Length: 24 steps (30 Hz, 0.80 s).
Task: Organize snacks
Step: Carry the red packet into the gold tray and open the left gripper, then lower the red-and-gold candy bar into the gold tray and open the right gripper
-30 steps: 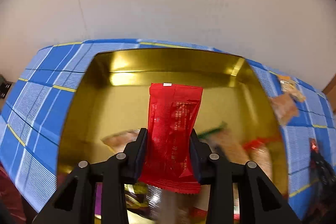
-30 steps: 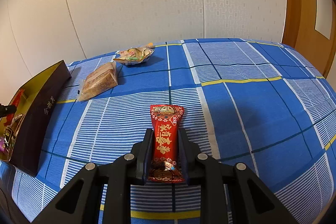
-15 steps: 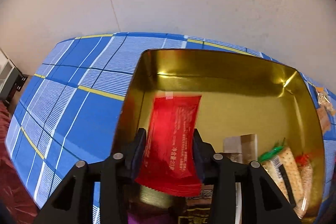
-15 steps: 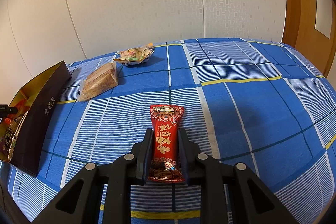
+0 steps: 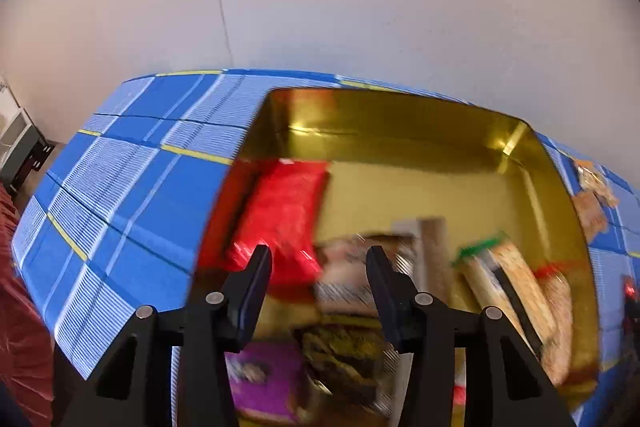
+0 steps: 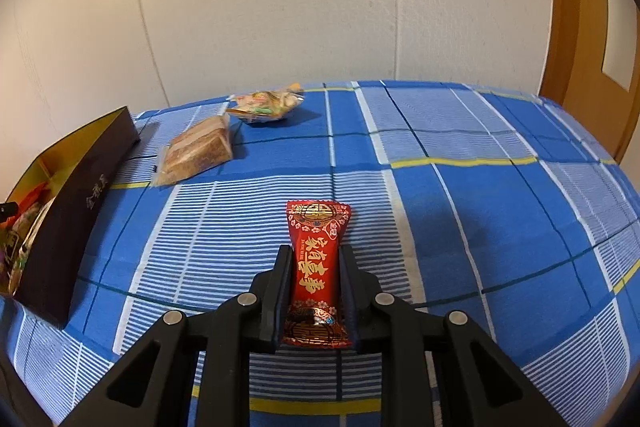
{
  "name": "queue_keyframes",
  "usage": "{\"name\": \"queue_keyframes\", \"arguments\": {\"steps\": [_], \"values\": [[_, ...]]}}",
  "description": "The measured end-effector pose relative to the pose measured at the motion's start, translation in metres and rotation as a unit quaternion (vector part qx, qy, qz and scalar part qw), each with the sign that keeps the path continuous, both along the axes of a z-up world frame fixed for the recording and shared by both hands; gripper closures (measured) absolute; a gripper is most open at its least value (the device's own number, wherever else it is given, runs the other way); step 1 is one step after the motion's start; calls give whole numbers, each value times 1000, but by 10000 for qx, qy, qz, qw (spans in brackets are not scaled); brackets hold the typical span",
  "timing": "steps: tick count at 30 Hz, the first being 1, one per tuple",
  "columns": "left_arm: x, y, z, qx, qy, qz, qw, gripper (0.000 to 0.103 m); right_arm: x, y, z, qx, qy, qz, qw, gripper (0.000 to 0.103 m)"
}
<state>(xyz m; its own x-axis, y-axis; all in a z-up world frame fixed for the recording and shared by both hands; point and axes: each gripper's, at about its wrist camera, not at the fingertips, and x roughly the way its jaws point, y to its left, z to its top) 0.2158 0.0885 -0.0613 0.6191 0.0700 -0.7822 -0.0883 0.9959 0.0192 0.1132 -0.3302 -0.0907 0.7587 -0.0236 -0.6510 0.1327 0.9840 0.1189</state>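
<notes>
Hovering left gripper [image 5: 318,259]: we tilt it down over the gold-lined box [image 5: 400,115]; jaws have just been opening, nothing between them.
Red packet [image 5: 284,211]: earlier we pinched it; now it lies free by the box's left wall, blurred.
Right gripper [image 6: 314,267]: unmoved, we clamp a glossy red sweet [image 6: 316,263] above the checked blue tablecloth [image 6: 460,211].
Loose snacks: a crinkly cracker pack [image 6: 198,151] and mixed packet [image 6: 266,103] near the cloth's far edge.
</notes>
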Motion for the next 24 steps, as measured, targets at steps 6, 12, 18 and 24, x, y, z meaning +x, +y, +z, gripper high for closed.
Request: {"name": "queue_keyframes", "arguments": {"steps": [6,12,18,24], "values": [[-32,-28,-5,-303,22,-300,9991,53,-4,20,3,182,-94,352,9992,81],[-53,-55,-8,-252,-202,-673,9972,53,-10,48,14,373,-122,667,9970,81],[-67,-63,-11,-224,-259,-789,9963,53,-10,74,28,548,-86,908,9943,81],[-75,-61,-14,-279,-269,-855,9956,53,3,107,56,416,-166,1287,9907,81]]}}
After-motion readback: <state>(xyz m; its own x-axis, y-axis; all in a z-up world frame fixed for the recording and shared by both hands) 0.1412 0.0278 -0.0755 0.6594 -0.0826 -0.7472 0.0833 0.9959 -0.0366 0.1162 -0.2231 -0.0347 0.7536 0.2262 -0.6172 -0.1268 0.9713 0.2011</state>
